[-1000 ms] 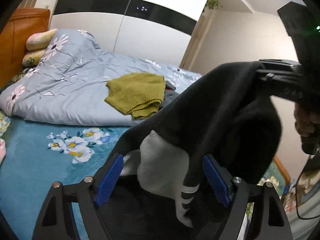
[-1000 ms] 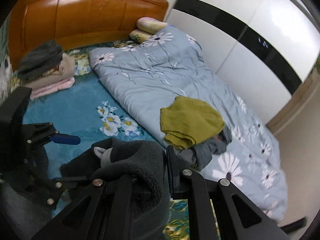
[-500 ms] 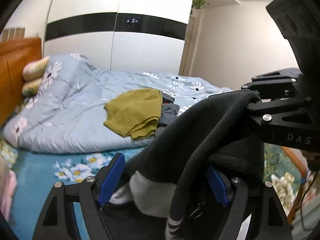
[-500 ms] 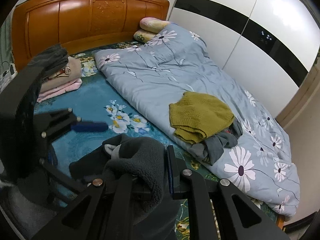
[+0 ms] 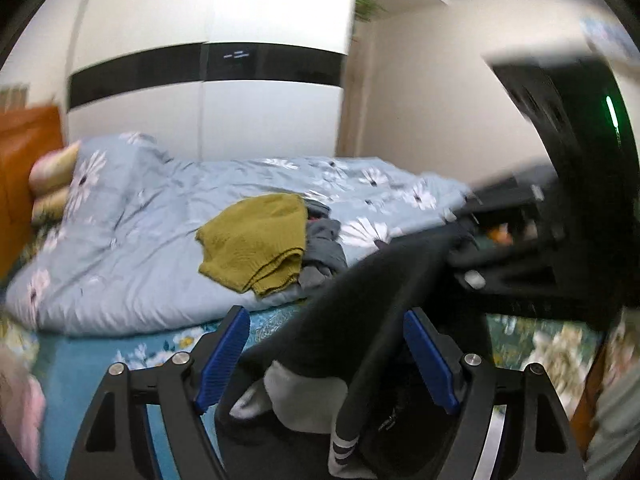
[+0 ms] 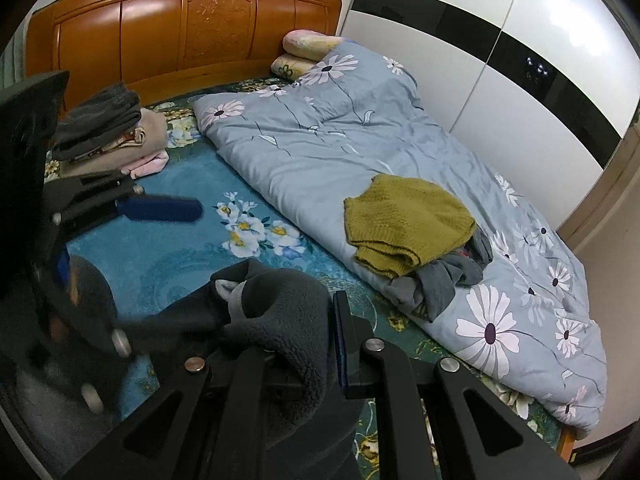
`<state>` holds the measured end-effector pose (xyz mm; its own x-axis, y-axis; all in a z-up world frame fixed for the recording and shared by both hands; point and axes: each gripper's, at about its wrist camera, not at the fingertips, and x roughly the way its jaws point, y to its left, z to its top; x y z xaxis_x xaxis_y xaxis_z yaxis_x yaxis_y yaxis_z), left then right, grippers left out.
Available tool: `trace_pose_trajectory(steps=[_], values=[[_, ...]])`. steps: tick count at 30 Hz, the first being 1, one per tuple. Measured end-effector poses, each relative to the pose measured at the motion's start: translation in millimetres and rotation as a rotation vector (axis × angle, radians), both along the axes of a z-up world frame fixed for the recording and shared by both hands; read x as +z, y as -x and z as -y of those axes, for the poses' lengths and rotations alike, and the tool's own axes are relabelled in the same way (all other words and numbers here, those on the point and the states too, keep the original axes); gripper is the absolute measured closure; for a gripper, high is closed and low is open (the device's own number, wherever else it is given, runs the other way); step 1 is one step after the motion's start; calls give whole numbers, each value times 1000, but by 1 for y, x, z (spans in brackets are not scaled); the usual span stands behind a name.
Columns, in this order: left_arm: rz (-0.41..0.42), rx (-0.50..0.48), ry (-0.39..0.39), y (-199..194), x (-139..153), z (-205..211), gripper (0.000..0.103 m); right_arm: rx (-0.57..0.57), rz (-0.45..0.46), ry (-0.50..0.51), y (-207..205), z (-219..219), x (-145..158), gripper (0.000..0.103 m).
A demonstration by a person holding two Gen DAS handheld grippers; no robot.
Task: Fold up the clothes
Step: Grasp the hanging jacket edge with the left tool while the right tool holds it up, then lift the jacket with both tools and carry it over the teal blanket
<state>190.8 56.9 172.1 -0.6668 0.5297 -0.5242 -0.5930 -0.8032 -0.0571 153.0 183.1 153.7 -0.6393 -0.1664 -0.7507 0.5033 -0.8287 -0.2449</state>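
Home bedroom: bed (image 6: 168,264), wooden headboard (image 6: 180,28), floral quilt (image 6: 360,152), wardrobe (image 5: 240,92).

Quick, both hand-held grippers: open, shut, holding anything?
Left hand-held gripper: open, dark fleece garment draped between its fingers.
Right hand-held gripper: shut on the dark fleece garment.

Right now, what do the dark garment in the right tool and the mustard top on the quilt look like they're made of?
The dark garment looks like fleece: a matte, nubby pile, thick where it bunches at the right tool, with a paler grey lining showing. The mustard top looks like a chunky knit, probably wool or acrylic: visible stitch texture and a ribbed hem. The fibre itself can't be told.
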Motion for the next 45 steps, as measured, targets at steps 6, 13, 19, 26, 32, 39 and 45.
trace_pose_trajectory(steps=[6, 13, 19, 26, 32, 39, 45], values=[[6, 41, 31, 16, -12, -17, 27, 13, 8, -10, -2, 8, 0, 93], [82, 184, -13, 41, -24, -2, 92, 55, 13, 6, -8, 16, 2, 92], [232, 342, -150, 58, -50, 57, 93, -24, -7, 21, -40, -6, -3, 49], [229, 333, -156, 50, -43, 62, 93, -246, 277, 211, -92, -20, -135, 48], [206, 317, -164, 38, -22, 53, 93, -334, 378, 214, -121, -7, -214, 36], [147, 325, -176, 11, 3, 63, 94, -433, 301, 111, -127, -9, -212, 75], [115, 343, -196, -16, 20, 79, 94, -434, 253, 159, -145, -20, -179, 89]])
